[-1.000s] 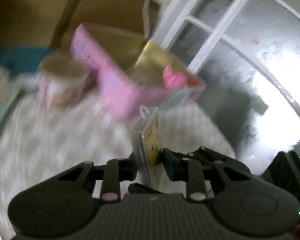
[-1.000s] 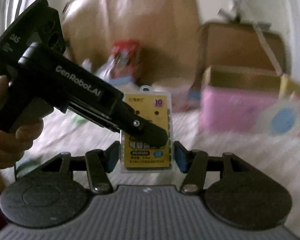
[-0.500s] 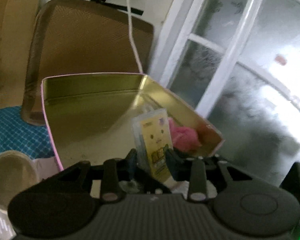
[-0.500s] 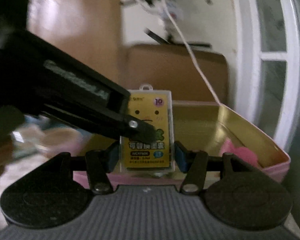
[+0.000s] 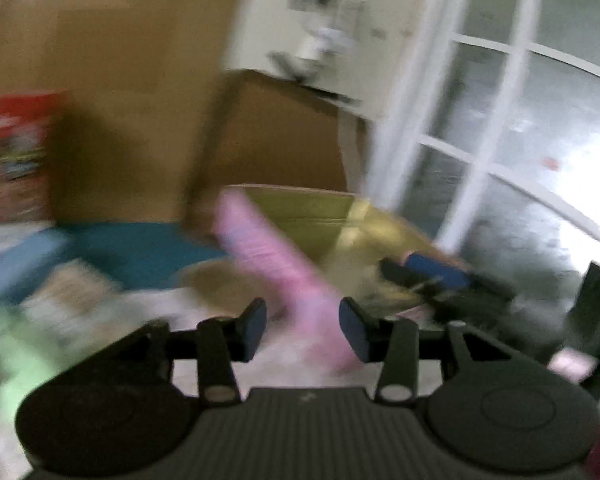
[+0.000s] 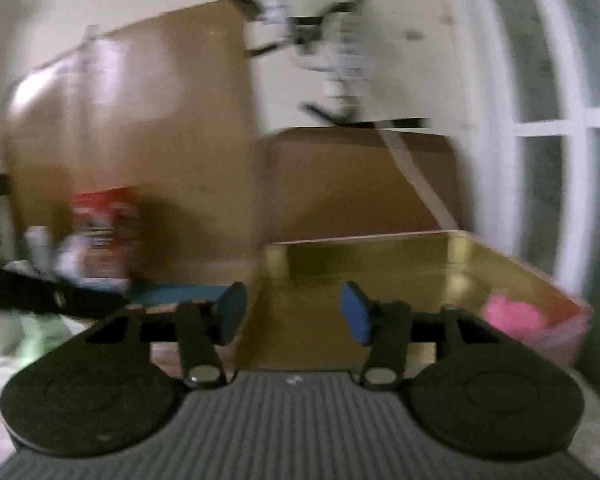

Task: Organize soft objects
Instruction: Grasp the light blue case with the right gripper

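Both tongs gaped empty, left tongs (image 5: 303, 329) opening, right tongs (image 6: 293, 315) closing; ahead stood the pink box (image 6: 440, 276) (only the right view showed a pink soft object (image 6: 514, 316) inside).

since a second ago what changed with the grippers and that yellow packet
Both grippers let go of the yellow packet: the left gripper and right gripper now show nothing between their fingers, the left's jaws opening, the right's closing. The packet appears in neither view now; where it ended up can't be told. The left has drawn back from over the pink tin. The pink soft thing stays in the tin's corner.
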Tool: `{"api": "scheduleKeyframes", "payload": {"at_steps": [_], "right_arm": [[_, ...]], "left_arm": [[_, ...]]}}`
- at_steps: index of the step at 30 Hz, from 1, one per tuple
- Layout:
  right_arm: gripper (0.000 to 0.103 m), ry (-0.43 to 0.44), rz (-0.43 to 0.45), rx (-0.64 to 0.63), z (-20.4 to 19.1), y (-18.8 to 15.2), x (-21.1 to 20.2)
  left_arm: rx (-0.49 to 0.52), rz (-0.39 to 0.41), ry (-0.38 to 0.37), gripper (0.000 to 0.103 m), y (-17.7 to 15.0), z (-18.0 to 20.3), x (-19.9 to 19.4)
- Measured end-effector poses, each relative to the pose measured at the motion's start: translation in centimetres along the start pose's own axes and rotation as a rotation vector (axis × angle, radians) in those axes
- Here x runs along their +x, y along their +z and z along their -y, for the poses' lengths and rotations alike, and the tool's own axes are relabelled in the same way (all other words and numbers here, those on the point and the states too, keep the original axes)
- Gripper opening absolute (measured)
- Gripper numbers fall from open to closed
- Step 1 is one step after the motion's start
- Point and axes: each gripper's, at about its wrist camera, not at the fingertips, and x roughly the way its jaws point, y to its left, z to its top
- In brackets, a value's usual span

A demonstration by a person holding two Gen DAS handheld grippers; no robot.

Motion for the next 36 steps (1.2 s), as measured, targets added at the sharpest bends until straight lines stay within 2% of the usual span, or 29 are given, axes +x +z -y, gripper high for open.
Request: {"api": "scheduleKeyframes", "payload": {"at_steps": [4, 7, 9, 11, 15, 18, 21, 22, 25, 29, 33, 36], "right_arm": [[0.049, 0.233, -0.083, -0.007, -5.3, 0.9, 2.1], [0.051, 0.388, -0.188, 0.019, -9.9, 1.2, 5.2], [0.051, 0.445, -0.242, 0.042, -12.8, 1.5, 8.1], [0.051, 0.457, -0.3, 0.083, -15.2, 2.2, 12.3], [0.052, 0.413, -0.458, 0.205, -17.7, 2.8, 21.0], [0.054, 0.352, -0.572, 0.299, -18.1, 1.9, 25.5], [0.051, 0.371, -0.673, 0.45, -17.7, 0.4, 28.2], [0.046, 0.381, -0.693, 0.489, -17.7, 0.0, 28.4], [0.042, 0.413, -0.691, 0.482, -18.3, 0.1, 27.4], [0.038, 0.46, -0.617, 0.402, -19.4, 1.0, 24.2], [0.038, 0.511, -0.588, 0.338, -20.2, 1.3, 19.1], [0.037, 0.518, -0.542, 0.316, -19.8, 0.9, 14.8]], "left_arm": [[-0.096, -0.004, 0.151, 0.041, -2.6, -6.2, -3.7], [-0.213, 0.001, 0.2, 0.041, -3.9, -10.7, -5.6], [-0.275, 0.013, 0.198, 0.041, -4.1, -12.6, -6.4], [-0.318, 0.038, 0.185, 0.042, -3.9, -13.9, -6.9], [-0.361, 0.06, 0.181, 0.048, -4.0, -15.4, -7.6], [-0.366, 0.061, 0.166, 0.048, -4.3, -16.0, -7.5], [-0.373, 0.068, 0.162, 0.048, -4.8, -16.4, -7.5], [-0.381, 0.072, 0.156, 0.048, -4.9, -16.7, -7.5], [-0.403, 0.085, 0.14, 0.048, -5.1, -17.3, -7.6], [-0.425, 0.1, 0.156, 0.048, -5.6, -17.4, -8.5], [-0.439, 0.108, 0.149, 0.051, -6.7, -17.2, -10.1], [-0.438, 0.095, 0.147, 0.051, -8.0, -16.7, -11.3]]}}
